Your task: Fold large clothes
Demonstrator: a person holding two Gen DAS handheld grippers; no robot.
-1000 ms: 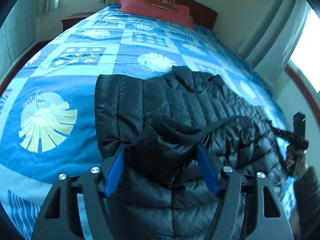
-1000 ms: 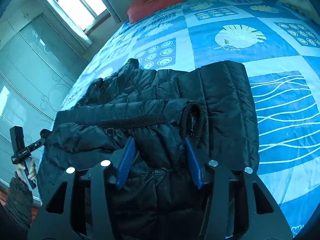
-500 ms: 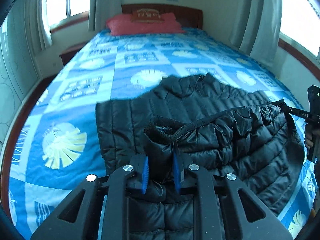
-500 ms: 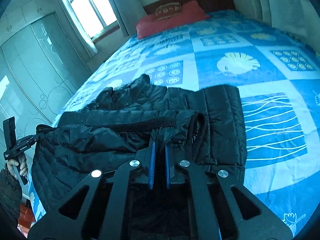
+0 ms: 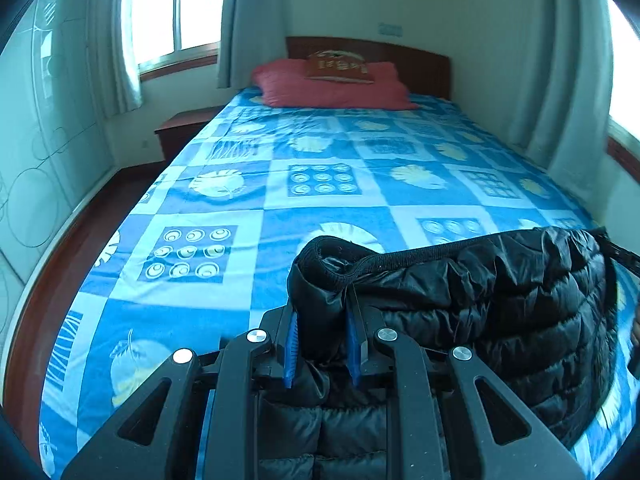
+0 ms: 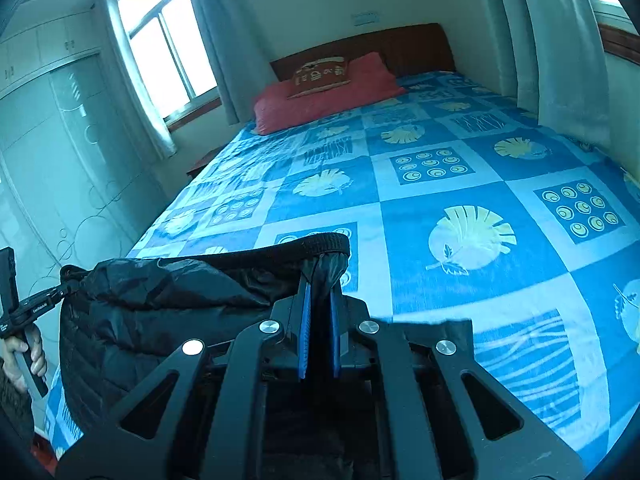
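Left tongs (image 5: pixel 320 344) and right tongs (image 6: pixel 320 328) each clamp a jacket (image 5: pixel 500 308) hem corner, lifted over the bed (image 5: pixel 248 216) at 12 o'clock

Cool bluish daylight from windows (image 5: pixel 176 12), blown-out glare, fisheye bending, dark vignetted corners

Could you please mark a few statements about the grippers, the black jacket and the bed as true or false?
1. The left gripper is shut on the black jacket. True.
2. The right gripper is open and empty. False: it clamps the jacket's edge.
3. The red pillow lies at the headboard end. True.
4. The jacket lies flat on the blue bedspread. False: its edge is lifted.
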